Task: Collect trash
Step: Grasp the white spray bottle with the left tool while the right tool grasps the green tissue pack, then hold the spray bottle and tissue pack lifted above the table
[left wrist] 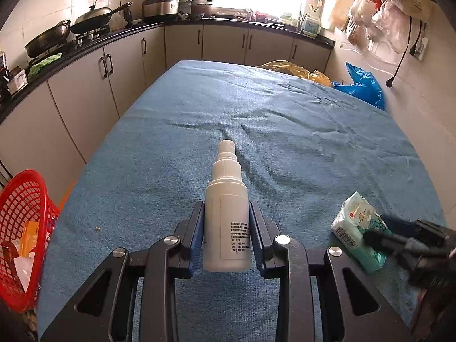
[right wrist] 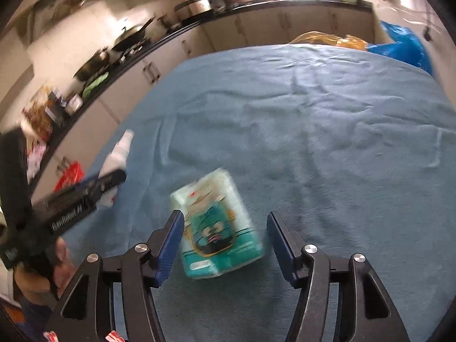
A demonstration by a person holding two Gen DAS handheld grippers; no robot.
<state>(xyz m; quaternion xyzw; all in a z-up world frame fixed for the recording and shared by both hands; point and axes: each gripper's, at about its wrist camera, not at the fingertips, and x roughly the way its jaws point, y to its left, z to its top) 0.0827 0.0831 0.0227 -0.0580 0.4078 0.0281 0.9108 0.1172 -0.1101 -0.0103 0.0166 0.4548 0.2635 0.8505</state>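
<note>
A white spray bottle (left wrist: 225, 188) is clamped between the pads of my left gripper (left wrist: 226, 205), nozzle pointing away over the blue-covered table (left wrist: 285, 128). The same bottle (right wrist: 119, 151) shows blurred at the left of the right wrist view. A green and white tissue pack (right wrist: 219, 228) lies on the cloth between the fingers of my right gripper (right wrist: 225, 213). Its jaws stand wide: the left pad is at the pack's edge and the right pad is clear of it. In the left wrist view the pack (left wrist: 356, 222) lies at the near right, with the right gripper (left wrist: 379, 228) over it.
A red mesh basket (left wrist: 25, 228) holding some paper and a carton stands off the table's left edge. A yellow bag (left wrist: 287, 68) and a blue bag (left wrist: 362, 85) lie at the far right corner. Kitchen cabinets and a counter with pans (left wrist: 85, 22) run along the left and back.
</note>
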